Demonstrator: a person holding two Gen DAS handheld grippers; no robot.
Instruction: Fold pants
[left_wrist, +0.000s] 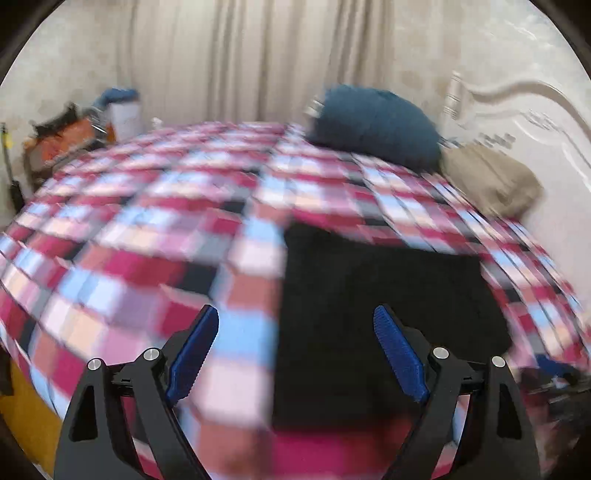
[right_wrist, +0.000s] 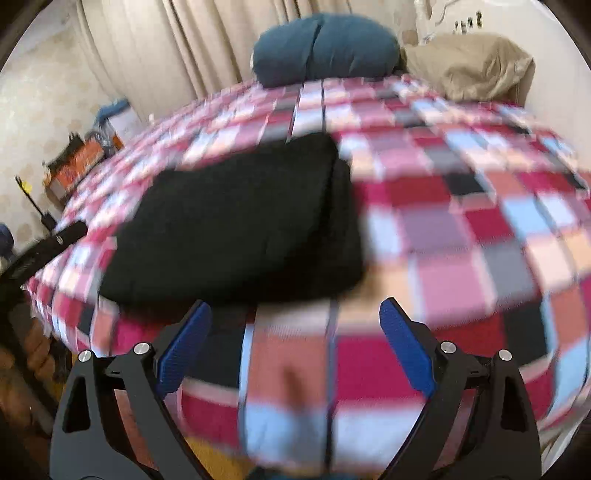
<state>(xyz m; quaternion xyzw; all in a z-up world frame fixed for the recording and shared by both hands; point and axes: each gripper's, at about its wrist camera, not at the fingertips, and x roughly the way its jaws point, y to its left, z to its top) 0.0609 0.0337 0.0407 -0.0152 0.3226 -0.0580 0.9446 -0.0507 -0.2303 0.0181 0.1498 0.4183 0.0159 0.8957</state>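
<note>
The black pants (left_wrist: 380, 317) lie folded into a flat rectangle on the checked bedspread (left_wrist: 147, 229) near the bed's front edge. My left gripper (left_wrist: 295, 350) is open and empty, above the pants' left edge. In the right wrist view the pants (right_wrist: 243, 221) lie ahead and to the left. My right gripper (right_wrist: 295, 343) is open and empty, held over the bedspread (right_wrist: 461, 229) just short of the pants' near edge. Both views are blurred by motion.
A blue pillow (left_wrist: 373, 122) and a beige pillow (left_wrist: 491, 177) lie at the head of the bed. Curtains (left_wrist: 240, 62) hang behind. Boxes and clutter (left_wrist: 81, 125) stand at the far left. The left gripper's body (right_wrist: 40, 251) shows at the right wrist view's left edge.
</note>
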